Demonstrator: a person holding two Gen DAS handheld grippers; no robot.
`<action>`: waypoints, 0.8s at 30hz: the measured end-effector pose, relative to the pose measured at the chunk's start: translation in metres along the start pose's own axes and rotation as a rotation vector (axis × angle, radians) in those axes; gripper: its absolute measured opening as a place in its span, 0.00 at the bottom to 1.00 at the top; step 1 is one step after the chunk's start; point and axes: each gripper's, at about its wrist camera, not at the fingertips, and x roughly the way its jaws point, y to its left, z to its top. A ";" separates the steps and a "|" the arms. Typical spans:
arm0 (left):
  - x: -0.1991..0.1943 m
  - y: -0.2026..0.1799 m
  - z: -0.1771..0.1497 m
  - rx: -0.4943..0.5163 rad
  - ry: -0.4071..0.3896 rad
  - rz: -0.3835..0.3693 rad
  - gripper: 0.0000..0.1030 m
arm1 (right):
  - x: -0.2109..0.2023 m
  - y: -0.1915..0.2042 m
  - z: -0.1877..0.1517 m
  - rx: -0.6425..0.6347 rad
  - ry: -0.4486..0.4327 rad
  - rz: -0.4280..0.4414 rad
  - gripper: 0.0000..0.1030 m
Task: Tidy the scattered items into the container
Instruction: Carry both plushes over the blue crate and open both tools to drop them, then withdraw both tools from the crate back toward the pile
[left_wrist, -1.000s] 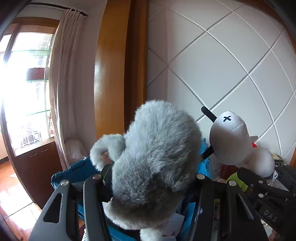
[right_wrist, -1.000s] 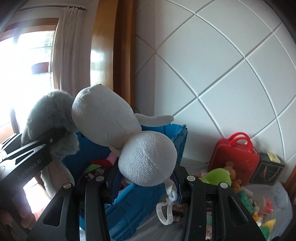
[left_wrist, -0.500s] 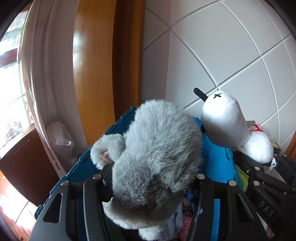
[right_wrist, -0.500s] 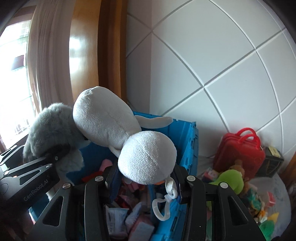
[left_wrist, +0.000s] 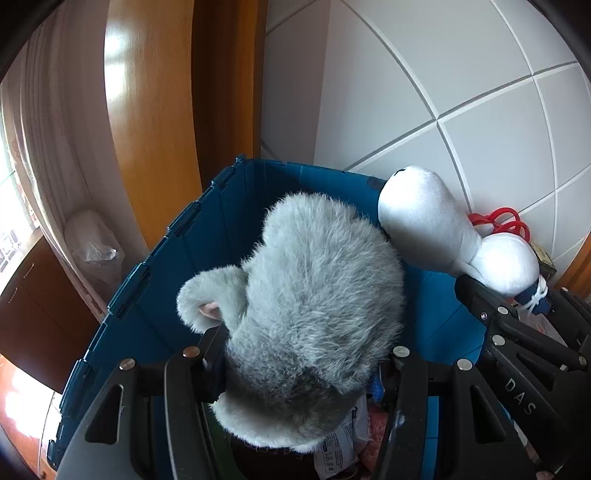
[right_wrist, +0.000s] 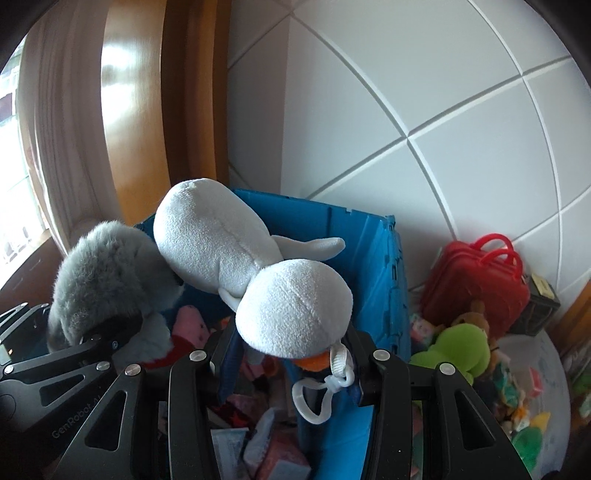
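the left gripper (left_wrist: 295, 363) has the grey furry plush (left_wrist: 314, 314) between its jaws, and the jaws are opening; the fur still fills the gap from one side to the other, and whether the pads still press into it i cannot tell for sure, though the toy sits up between them. this plush hangs above the open blue crate (left_wrist: 207, 236), over its inside. just to its right, touching its flank, is the white plush (left_wrist: 424, 225), and below that the black arm of the right gripper (left_wrist: 532, 306).

in the right wrist view the right gripper (right_wrist: 291, 363) pinches the white plush (right_wrist: 236, 258) at its lower end, jaws pressed onto the body near the orange patch, with a white cord loop (right_wrist: 314, 398) dangling from it. the toy leans up and left over the crate (right_wrist: 373, 258). below it, inside the crate, lie mixed small toys and packets (right_wrist: 258, 435), among them a pink soft toy (right_wrist: 190, 323).

the grey plush (right_wrist: 107, 280) is at the left, held by the left gripper (right_wrist: 110, 338).

farther right, outside the crate, a green plush (right_wrist: 458, 345) lies among scattered small toys (right_wrist: 524, 402). behind them a red toy suitcase (right_wrist: 476, 284) stands against the white tiled wall (right_wrist: 424, 110). a wooden frame (right_wrist: 133, 110) and a pale curtain (right_wrist: 55, 129) stand behind the crate at left.
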 end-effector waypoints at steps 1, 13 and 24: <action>0.004 0.001 0.001 0.003 0.008 0.000 0.57 | 0.003 -0.001 0.001 0.002 0.009 -0.002 0.43; -0.009 -0.007 0.002 0.019 -0.009 0.011 0.79 | -0.001 0.009 0.006 0.000 0.010 -0.020 0.51; -0.044 -0.006 -0.016 0.009 -0.050 -0.013 0.83 | -0.037 -0.001 -0.005 0.020 -0.017 -0.031 0.77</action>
